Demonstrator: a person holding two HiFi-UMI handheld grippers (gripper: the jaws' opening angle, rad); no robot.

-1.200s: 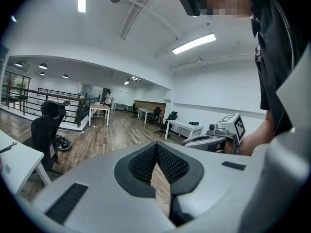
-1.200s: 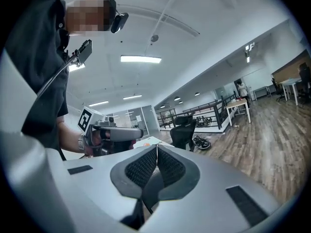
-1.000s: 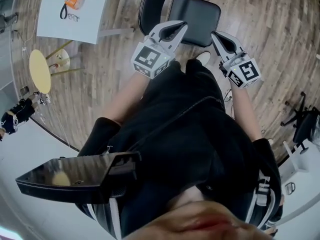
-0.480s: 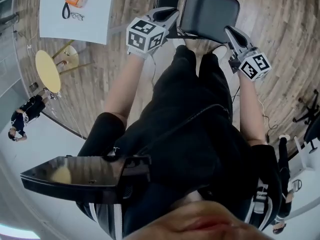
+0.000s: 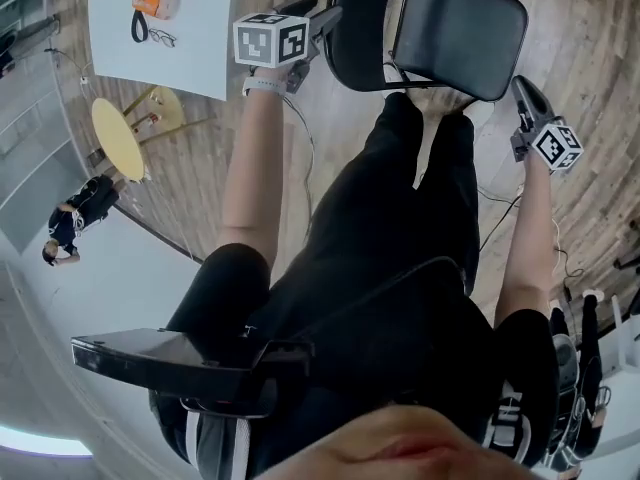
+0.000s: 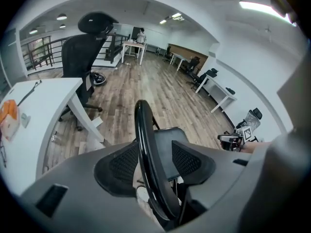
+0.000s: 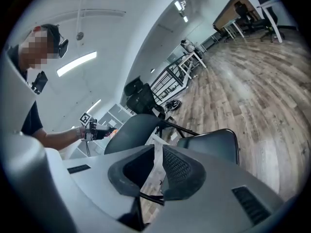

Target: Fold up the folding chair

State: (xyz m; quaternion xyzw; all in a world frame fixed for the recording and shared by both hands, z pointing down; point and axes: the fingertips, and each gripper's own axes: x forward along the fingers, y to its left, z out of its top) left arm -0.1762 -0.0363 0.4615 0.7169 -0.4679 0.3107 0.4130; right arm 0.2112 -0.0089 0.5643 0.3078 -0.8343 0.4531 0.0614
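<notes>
**Lining up on the backrest: left jaws wide, right jaws nearly closed**

The folding chair [image 5: 462, 40] stands unfolded on the wood floor [image 5: 195, 153], just ahead of your legs. In the head view its seat [image 7: 214, 142] is toward your right and its backrest [image 5: 358, 18] toward your left.

Your left gripper [image 5: 318, 16] is the nearer one. Its jaws have just been opening and now stand wide. The backrest rim [image 6: 145, 144] runs edge-on between them, its long axis along the gripper's line of sight. There are gaps on both sides, so nothing is gripped.

Your right gripper [image 5: 524, 93] hangs beside the seat's right edge, apart from it. Its jaws are all but together, having only just begun to part, with nothing between them.

Judgement: the fold hinges on your left jaws closing on that rim. The seat lies inboard of your right jaws.
</notes>
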